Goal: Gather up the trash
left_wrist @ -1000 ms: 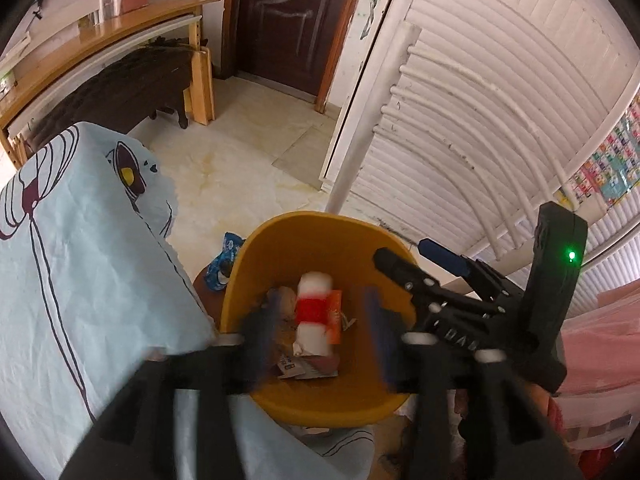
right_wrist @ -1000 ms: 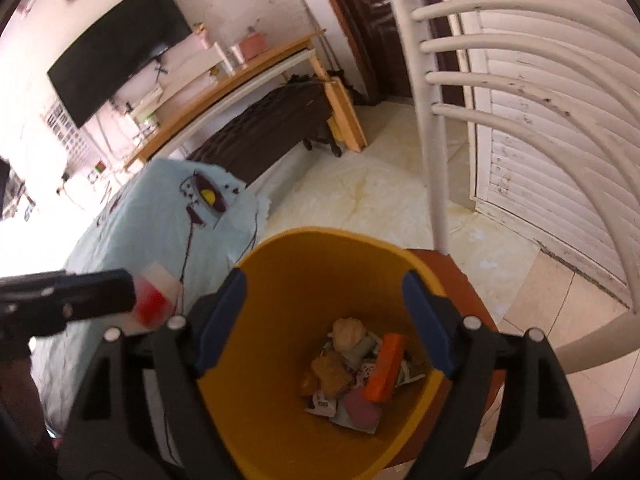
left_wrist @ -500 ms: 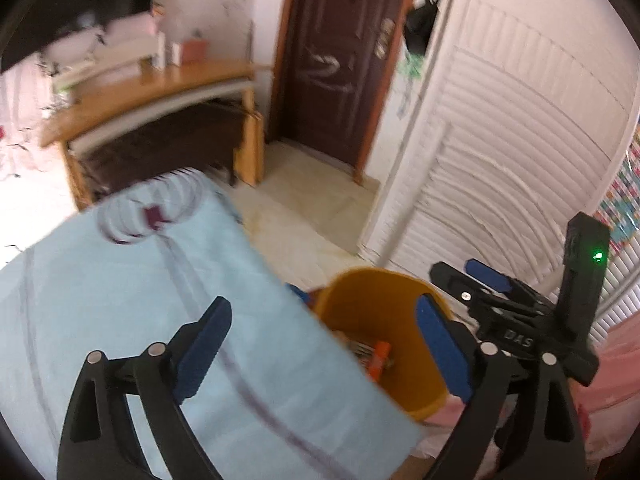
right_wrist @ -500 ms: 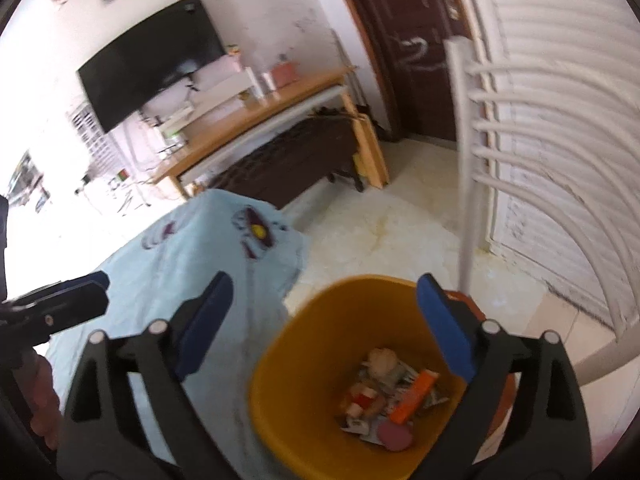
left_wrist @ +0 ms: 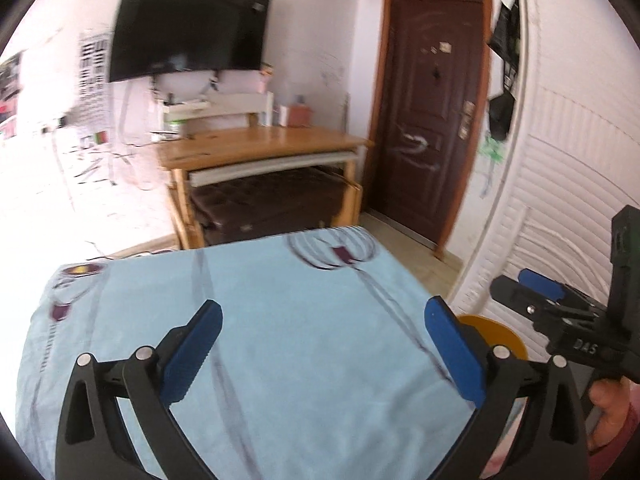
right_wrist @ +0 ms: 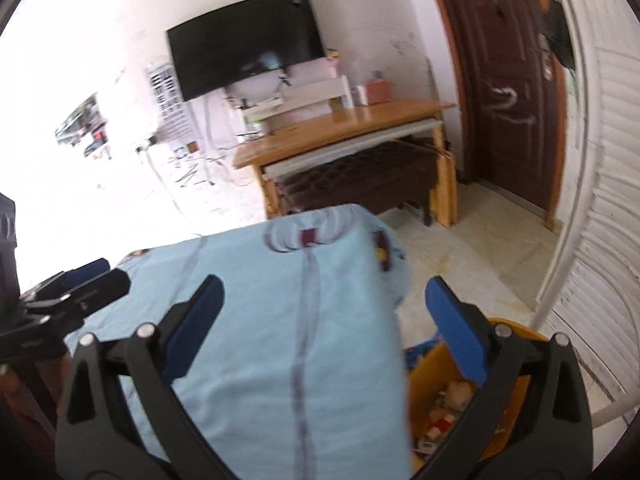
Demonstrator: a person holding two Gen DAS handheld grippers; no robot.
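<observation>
Over the cloth: both tools hung above the blue cloth, and we saw no loose trash on the part of it in view.
Left gripper: its blue pads were spread wide with nothing between them; it filled the bottom of the left wrist view.
Right gripper: also spread and empty, at the bottom of the right wrist view; from the left wrist view it showed at the right edge.
Bin: the yellow bin sat at lower right of the right wrist view, beside the cloth's edge and under the right pad.
Trash: small scraps lay at the bin's bottom, blurred; we could not name them.
Step in hand, as we judged: looking for the next piece, or finishing.
Doing it well: we would scan the cloth and the floor by the bin slowly, since both views were smeared.
Next grasp: we would keep one tool wide, come down straight over a piece, and carry it over the bin's middle before letting go.
Risk: snagging the cloth with a pad.
</observation>
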